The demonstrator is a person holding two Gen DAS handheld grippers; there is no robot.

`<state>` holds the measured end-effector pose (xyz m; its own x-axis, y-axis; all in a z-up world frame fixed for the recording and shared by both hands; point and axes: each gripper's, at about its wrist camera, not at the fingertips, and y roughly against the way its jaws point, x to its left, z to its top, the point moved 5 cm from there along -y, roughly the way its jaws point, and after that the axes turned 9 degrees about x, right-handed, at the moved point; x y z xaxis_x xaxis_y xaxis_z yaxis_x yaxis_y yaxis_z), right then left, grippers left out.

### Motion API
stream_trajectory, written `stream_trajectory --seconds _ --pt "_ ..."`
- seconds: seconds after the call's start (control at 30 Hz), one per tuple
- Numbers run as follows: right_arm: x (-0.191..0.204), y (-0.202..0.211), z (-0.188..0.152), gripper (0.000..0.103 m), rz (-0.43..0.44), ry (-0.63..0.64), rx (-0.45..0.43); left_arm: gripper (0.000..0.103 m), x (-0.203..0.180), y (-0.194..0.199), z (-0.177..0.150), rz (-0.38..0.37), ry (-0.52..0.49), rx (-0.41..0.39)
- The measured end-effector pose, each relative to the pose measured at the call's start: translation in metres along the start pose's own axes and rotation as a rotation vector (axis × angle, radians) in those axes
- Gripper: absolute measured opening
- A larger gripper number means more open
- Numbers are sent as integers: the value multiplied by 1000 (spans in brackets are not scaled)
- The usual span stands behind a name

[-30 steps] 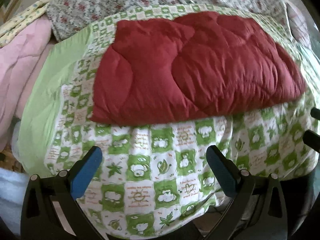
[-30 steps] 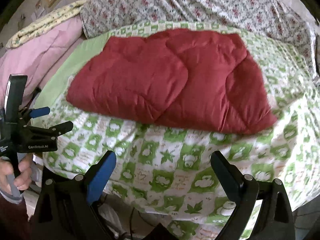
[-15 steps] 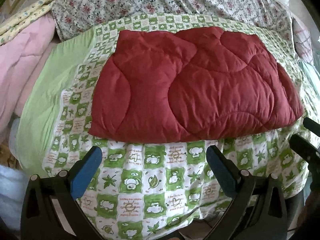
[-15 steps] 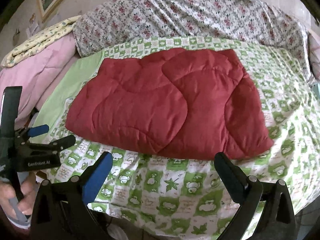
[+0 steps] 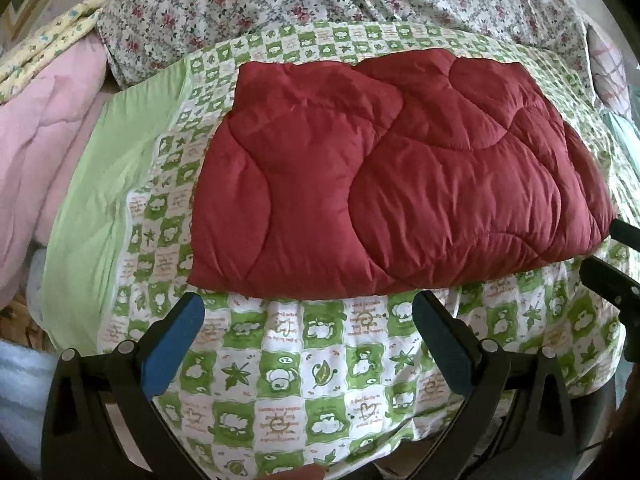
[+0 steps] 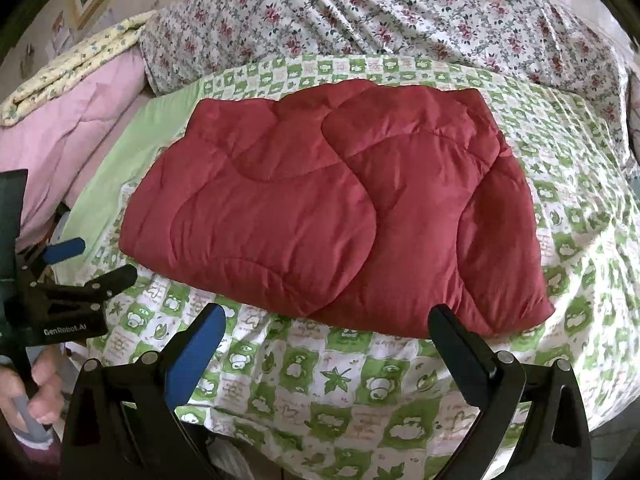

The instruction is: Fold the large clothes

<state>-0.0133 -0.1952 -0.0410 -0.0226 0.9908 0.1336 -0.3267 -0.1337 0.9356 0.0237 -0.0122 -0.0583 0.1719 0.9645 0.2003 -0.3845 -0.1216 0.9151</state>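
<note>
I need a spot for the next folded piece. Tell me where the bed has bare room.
The red quilted jacket fills the middle of the green checked sheet. Bare patches: the strip of sheet between the jacket's near edge and the bed's edge, the plain green band left of it, and the checked area to its right. The pink blanket and floral cover crowd the left and far sides.

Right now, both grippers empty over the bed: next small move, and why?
Probably ease both forward to the red quilted garment's near edge. The left gripper and right gripper are open, short of that edge over the green checked sheet, gripping nothing.
</note>
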Motion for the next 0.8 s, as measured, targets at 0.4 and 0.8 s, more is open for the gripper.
stream_trajectory --seconds 0.4,0.8 --pt "-3 1 4 102 -15 52 65 103 -3 -2 10 -1 -43 17" --pt "-4 -4 6 102 -12 49 91 103 -3 -6 14 -2 -56 23"
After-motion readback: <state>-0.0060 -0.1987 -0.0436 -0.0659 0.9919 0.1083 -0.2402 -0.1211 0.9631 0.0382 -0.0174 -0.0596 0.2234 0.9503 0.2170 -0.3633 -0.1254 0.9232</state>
